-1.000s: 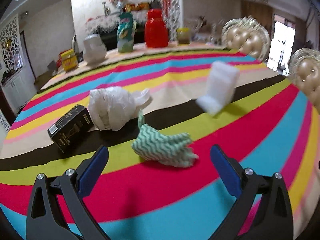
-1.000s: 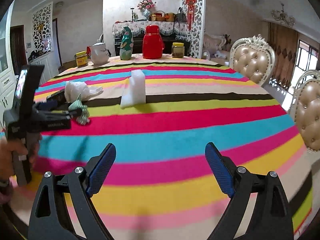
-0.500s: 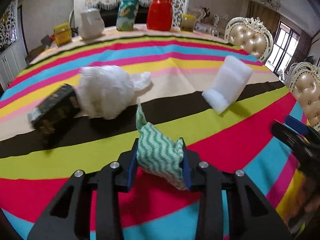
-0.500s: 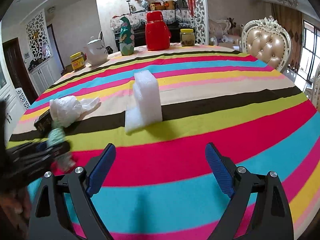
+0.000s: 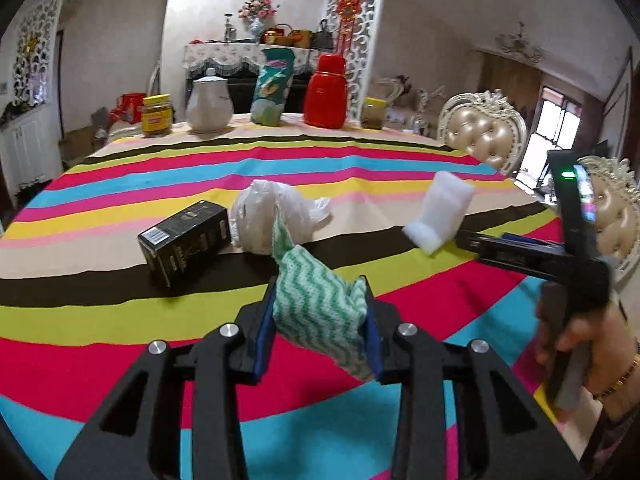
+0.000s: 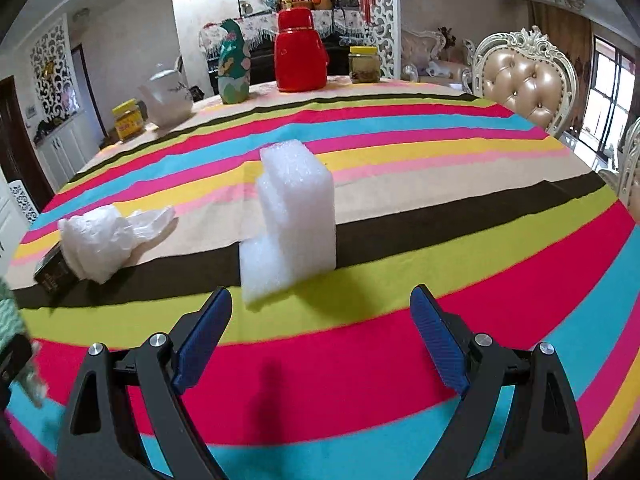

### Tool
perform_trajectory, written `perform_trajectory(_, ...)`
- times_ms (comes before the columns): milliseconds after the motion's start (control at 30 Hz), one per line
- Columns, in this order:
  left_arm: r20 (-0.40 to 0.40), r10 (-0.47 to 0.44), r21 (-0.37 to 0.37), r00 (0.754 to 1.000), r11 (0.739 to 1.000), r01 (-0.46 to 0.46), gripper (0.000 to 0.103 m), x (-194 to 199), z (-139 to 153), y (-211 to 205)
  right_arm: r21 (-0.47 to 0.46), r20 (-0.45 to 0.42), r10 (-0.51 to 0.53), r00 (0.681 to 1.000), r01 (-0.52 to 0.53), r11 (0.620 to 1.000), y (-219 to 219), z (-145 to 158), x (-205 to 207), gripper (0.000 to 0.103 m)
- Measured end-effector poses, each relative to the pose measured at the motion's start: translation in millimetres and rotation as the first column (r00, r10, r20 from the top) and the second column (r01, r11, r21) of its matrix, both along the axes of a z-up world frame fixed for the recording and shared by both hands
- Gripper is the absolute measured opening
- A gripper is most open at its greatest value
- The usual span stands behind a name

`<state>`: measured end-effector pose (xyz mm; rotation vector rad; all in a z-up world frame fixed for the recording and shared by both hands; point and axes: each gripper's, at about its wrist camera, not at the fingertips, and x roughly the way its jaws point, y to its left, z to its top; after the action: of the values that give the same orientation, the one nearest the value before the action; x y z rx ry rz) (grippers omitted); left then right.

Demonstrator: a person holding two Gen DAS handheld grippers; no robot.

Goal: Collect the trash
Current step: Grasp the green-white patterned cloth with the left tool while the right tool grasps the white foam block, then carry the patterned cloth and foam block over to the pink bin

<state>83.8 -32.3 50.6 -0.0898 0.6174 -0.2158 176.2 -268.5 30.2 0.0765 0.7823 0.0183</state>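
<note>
While pinched between fingers (image 5: 266, 324), cloth (image 5: 318, 304).

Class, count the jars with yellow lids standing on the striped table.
2. One yellow-lidded jar stands at the far left, beside the white teapot; the other jar stands right of the red flask. Others may be hidden.

Far edge of the striped surface (image 6: 440, 216)

A red thermos (image 6: 300, 56), a green patterned bag (image 6: 234, 66), a white teapot (image 6: 166, 98) and two yellow-lidded jars (image 6: 363, 65) (image 5: 157, 115) stood in a row; a tufted chair (image 6: 524, 80) sat beside.
</note>
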Motion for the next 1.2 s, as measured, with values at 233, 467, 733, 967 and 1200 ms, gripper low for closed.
perform_trajectory(233, -0.020, 0.025, -0.052, 1.000, 0.998, -0.026, 0.037, 1.5, -1.7, 14.0, -0.031, -0.036, -0.014, 0.999, 0.013, 0.999, 17.6, -6.0, 42.4, 0.085)
perform_trajectory(467, -0.032, 0.021, -0.060, 0.999, 0.998, -0.022, 0.037, 2.1, -3.1, 16.1, -0.010, -0.050, 0.002, 0.999, -0.003, 1.000, 20.2, -6.1, 41.8, 0.039)
perform_trajectory(733, -0.025, -0.007, -0.041, 1.000, 0.999, 0.006, 0.037, 0.2, -2.3, 7.5, -0.003, 0.061, 0.119, 0.991, -0.119, 0.993, 28.5, 18.8, -32.3, 0.038)
perform_trajectory(967, -0.006, -0.079, 0.011, 0.997, 0.997, 0.079, 0.037, -8.4, -1.0, -11.0, 0.040, 0.081, 0.148, 0.986, -0.151, 0.988, 26.7, 22.8, -78.7, 0.038)
perform_trajectory(1200, 0.013, -0.177, 0.087, 0.984, 0.981, 0.175, 0.037, -23.4, -1.0, -40.4, 0.031, 0.094, 0.131, 0.987, -0.134, 0.990, 16.4, 27.1, -120.8, 0.038)
